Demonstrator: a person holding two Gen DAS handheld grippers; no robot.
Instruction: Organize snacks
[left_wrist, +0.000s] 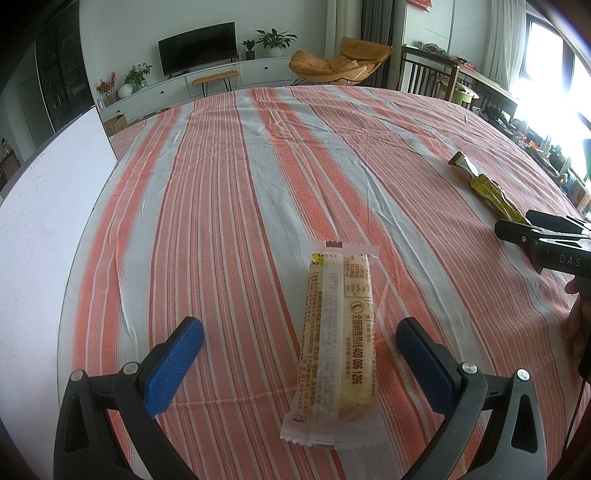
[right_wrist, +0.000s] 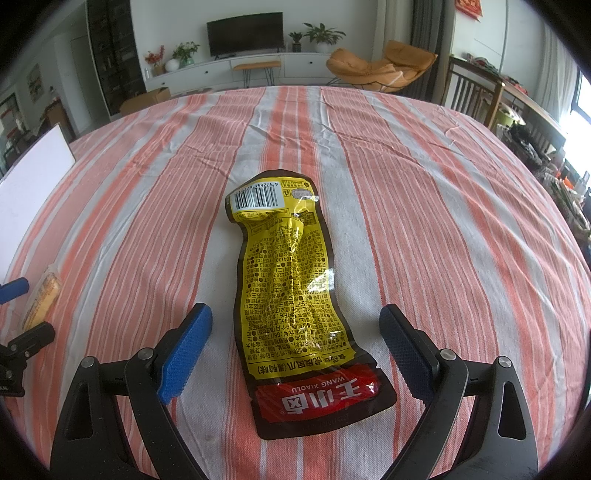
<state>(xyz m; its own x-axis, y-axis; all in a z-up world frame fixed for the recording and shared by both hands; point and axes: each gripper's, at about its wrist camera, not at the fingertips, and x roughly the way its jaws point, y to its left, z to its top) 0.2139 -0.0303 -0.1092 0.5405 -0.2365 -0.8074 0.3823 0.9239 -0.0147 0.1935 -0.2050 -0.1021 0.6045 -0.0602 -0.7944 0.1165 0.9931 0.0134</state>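
Observation:
A pale cream snack bar in a clear wrapper (left_wrist: 334, 343) lies flat on the striped tablecloth, lengthwise between the blue pads of my open left gripper (left_wrist: 300, 350). A yellow and brown snack pouch with a red end (right_wrist: 291, 295) lies flat between the pads of my open right gripper (right_wrist: 295, 343). Neither gripper touches its snack. The pouch also shows far right in the left wrist view (left_wrist: 487, 188), with the right gripper's black body (left_wrist: 546, 243) beside it. The bar shows at the left edge of the right wrist view (right_wrist: 42, 295).
The table is covered by an orange and grey striped cloth (left_wrist: 258, 166). A white board (left_wrist: 44, 206) stands along the table's left edge. Chairs (right_wrist: 476, 96) and a cluttered shelf (left_wrist: 546, 155) stand past the right side.

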